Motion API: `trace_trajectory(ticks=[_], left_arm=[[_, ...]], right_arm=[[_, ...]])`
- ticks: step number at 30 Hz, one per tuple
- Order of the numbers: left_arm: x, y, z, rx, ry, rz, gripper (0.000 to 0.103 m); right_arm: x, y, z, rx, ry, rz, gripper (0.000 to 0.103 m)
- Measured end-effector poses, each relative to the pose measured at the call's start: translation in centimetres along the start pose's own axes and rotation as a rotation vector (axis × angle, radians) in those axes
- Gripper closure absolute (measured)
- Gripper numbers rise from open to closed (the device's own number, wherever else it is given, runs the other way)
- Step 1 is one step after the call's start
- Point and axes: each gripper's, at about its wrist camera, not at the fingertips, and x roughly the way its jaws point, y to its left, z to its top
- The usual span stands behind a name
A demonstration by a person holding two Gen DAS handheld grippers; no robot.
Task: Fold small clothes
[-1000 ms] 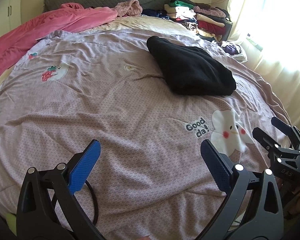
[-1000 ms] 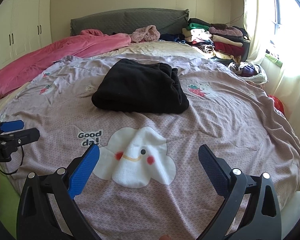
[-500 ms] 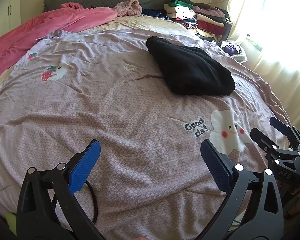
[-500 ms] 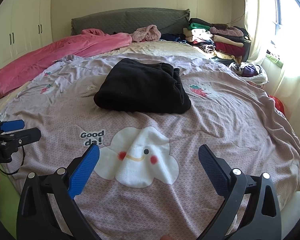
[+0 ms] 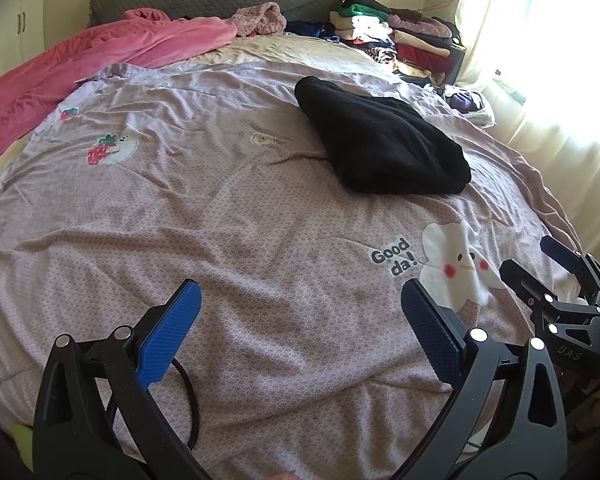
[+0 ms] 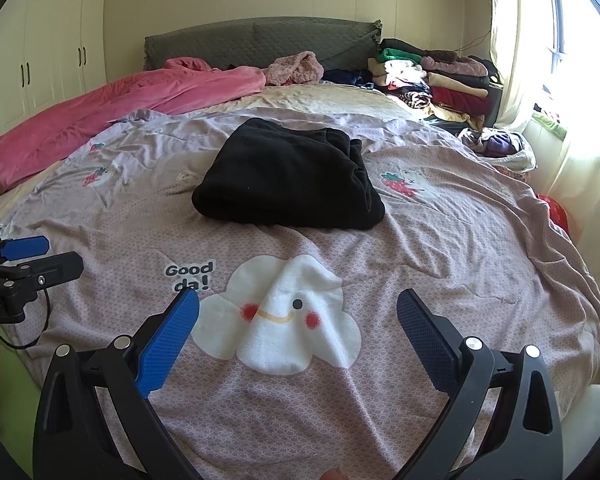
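A big bed (image 6: 440,240) fills the room, with a purple cover. A pink blanket (image 6: 120,112) lies on its left side. Piled clothes (image 6: 432,80) sit by the bright window. A folded black garment (image 6: 288,176) rests mid-bed. The left gripper (image 5: 296,324) and right gripper (image 6: 298,320) both gape wide, holding nothing.

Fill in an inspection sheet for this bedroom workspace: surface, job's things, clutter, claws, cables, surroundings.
Surface: lilac quilt, wrinkled, with a cloud print.
Job's things: black garment, folded, mid-bed, apart from both claws.
Clutter: pink blanket at the head; clothes pile by the window.
Claws: left claw open, empty; right claw open, empty; both over the near edge.
Cables: black cable under the left claw.
Surroundings: headboard, wardrobe, curtain.
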Motion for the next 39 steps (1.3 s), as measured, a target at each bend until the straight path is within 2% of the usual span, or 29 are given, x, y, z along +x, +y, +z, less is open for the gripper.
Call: trace_trajectory(ticks=[39], left_arm=[[-0.35,0.48,0.21,0.004,0.0,0.017,0.009]], right_arm=[[-0.16,-0.44,0.32,0.0,0.002,-0.015,0.004]])
